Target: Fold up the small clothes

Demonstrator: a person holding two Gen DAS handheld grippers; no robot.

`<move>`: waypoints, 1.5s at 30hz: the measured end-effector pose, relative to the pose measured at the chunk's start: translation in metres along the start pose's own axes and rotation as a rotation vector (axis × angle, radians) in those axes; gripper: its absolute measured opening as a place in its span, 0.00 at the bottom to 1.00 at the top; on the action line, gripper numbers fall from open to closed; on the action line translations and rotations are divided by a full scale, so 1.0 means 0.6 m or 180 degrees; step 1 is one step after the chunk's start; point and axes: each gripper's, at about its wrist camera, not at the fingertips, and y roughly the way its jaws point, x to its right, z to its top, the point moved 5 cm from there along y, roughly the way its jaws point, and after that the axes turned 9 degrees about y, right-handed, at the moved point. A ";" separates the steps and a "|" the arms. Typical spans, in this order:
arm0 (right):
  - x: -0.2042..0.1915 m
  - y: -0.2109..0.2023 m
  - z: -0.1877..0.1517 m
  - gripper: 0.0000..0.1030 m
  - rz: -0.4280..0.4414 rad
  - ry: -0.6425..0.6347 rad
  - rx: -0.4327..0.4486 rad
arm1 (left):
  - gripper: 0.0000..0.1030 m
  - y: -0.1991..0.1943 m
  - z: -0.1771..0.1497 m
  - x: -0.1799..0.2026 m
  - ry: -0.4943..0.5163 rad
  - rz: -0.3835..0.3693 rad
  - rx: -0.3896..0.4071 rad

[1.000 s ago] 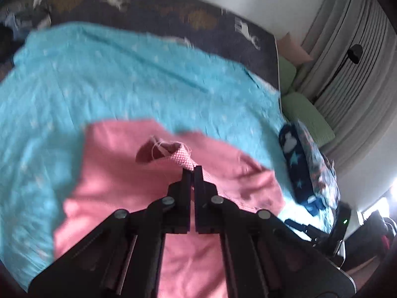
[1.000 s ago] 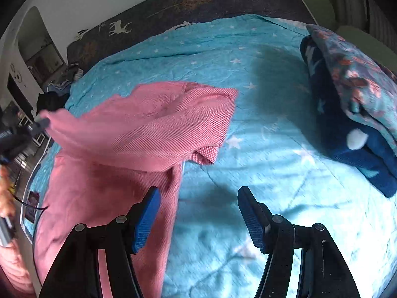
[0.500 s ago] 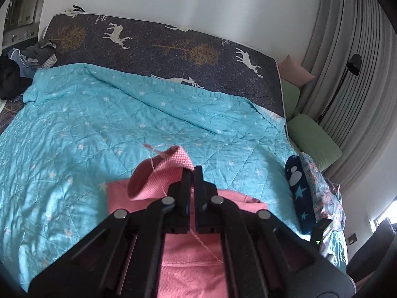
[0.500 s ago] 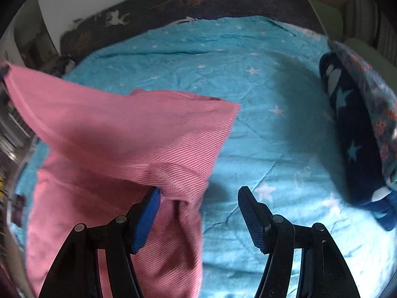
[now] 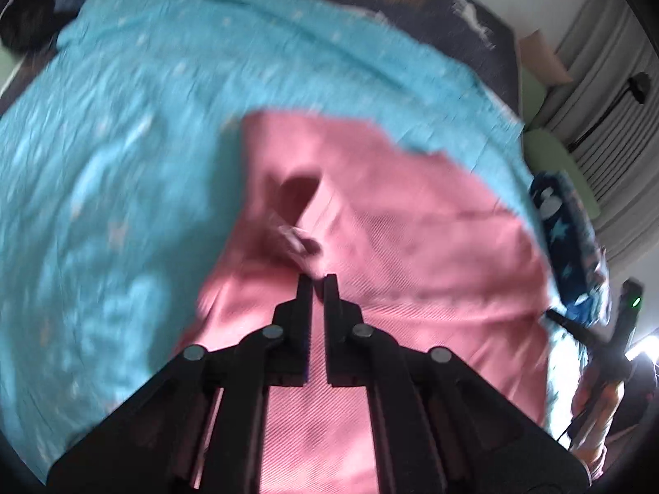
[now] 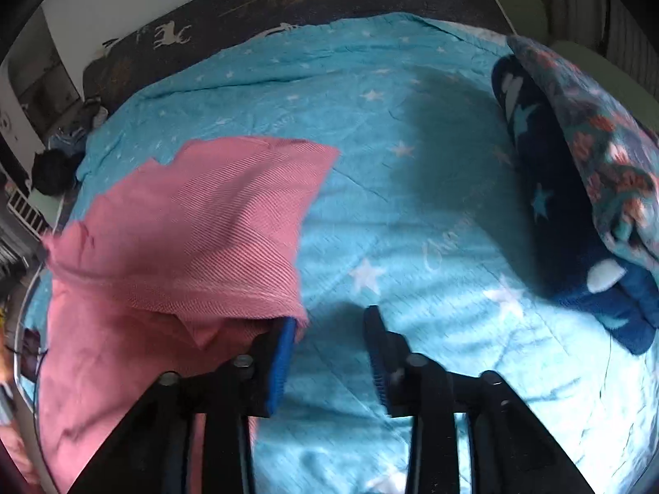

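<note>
Folding was mid-step here: the pink woven cotton garment point(image 5: 412, 267) was lying on the bed's turquoise star-print quilt point(image 5: 103, 164), toward its near edge, with one flap doubled over on itself.

The left gripper point(image 5: 317, 280) had just been opening, only a thin slit. The garment's bunched corner sat just past its tips, and as far as I could tell through the blur, nothing was pinched between them, so it looked like a drop-off.

The right gripper point(image 6: 329, 321) had just been closing, at a middling gap. Its blue pad on the garment's side touched the folded hem, but only quilt showed between the jaws, so no real hold yet.

My guess for the next move: the right one needs to slide sideways so the hem actually goes between the pads, then carry that side across for the next fold.

No baskets or bins anywhere. Just a folded pile of dark-blue starry fleece and floral fabric point(image 6: 576, 206) at the bed's right edge, well apart from the pink one.
</note>
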 end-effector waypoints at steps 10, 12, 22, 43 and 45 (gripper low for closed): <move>-0.035 -0.047 0.071 0.48 0.0082 -0.0075 0.0158 | 0.55 -0.045 0.066 -0.011 -0.0087 0.0010 0.0450; -0.056 -0.032 0.083 0.49 0.0078 -0.0129 0.0126 | 0.56 -0.017 0.092 0.001 0.0057 0.0069 0.0341; -0.058 0.053 0.127 0.50 0.0092 0.0108 -0.0143 | 0.05 0.082 0.110 0.003 0.0194 0.0363 -0.0101; -0.061 0.065 0.118 0.59 0.0598 0.0350 -0.0381 | 0.50 0.025 0.118 -0.069 0.0103 0.0502 0.0372; -0.072 0.058 0.100 0.62 0.0707 0.0319 -0.0464 | 0.52 0.021 0.118 -0.076 0.0024 0.0440 0.0361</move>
